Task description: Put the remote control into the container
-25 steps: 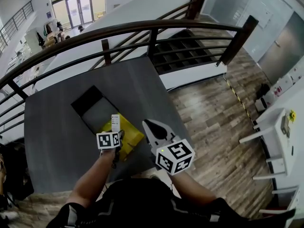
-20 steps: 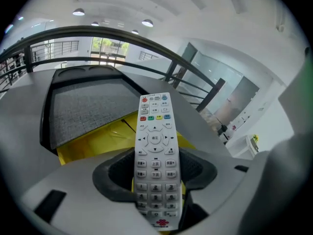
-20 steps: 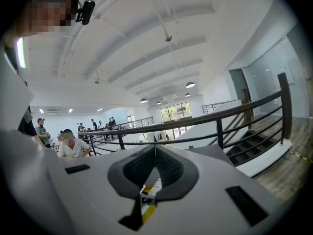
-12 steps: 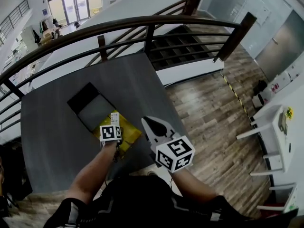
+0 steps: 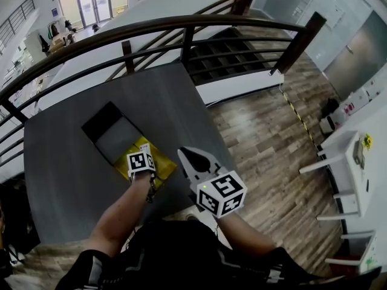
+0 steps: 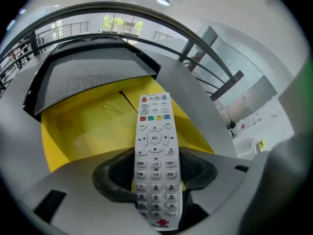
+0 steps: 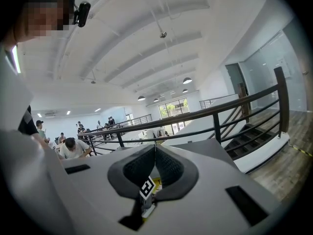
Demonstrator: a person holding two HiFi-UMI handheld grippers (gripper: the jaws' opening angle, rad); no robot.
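Observation:
A white remote control (image 6: pixel 155 146) with coloured buttons is clamped at its lower half by my left gripper (image 6: pixel 155 174), which is shut on it. The remote's top end points down into an open yellow container (image 6: pixel 83 126). In the head view the left gripper (image 5: pixel 141 162) hovers right over that yellow container (image 5: pixel 158 165), and the remote is hidden under the marker cube. My right gripper (image 5: pixel 192 162) hangs just right of the container, its jaws shut with nothing between them. The right gripper view looks past its own shut tips (image 7: pixel 155 148) toward the left gripper's cube (image 7: pixel 147 187).
A black-rimmed, grey-lined tray (image 5: pixel 107 130) adjoins the container's far side on the dark grey table (image 5: pixel 60 162). A dark metal railing (image 5: pixel 181 29) runs behind the table. The table's right edge drops to a wooden floor (image 5: pixel 272 138). People sit far off in the hall (image 7: pixel 73 148).
My left gripper has moved forward over the yellow container with the remote; the remote's tip, earlier showing past the cube in the head view, is now hidden. The right gripper barely moved.

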